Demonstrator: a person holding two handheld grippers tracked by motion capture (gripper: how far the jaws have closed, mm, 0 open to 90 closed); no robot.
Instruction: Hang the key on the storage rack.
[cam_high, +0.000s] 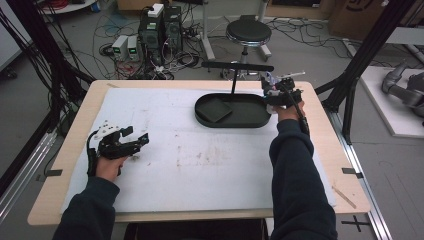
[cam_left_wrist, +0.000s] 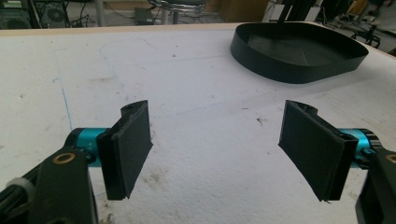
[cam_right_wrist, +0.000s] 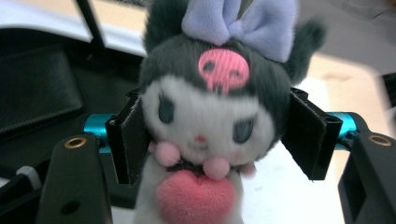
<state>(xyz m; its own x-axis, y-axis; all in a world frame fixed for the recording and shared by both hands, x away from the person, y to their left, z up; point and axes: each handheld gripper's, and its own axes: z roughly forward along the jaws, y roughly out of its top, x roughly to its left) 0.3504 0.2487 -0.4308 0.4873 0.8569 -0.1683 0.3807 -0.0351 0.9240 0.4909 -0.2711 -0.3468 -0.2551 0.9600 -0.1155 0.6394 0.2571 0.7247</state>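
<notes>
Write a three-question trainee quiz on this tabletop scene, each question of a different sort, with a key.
1. True or false: the left gripper holds a thing between its jaws.
2. What does the right gripper clamp? A) plush toy B) cup C) sponge
3. Fill in: the black tray sits on the table beside the ____ gripper.

Key: 1 false, its jaws stand apart over the bare white mat. 2 A. 3 right.
</notes>
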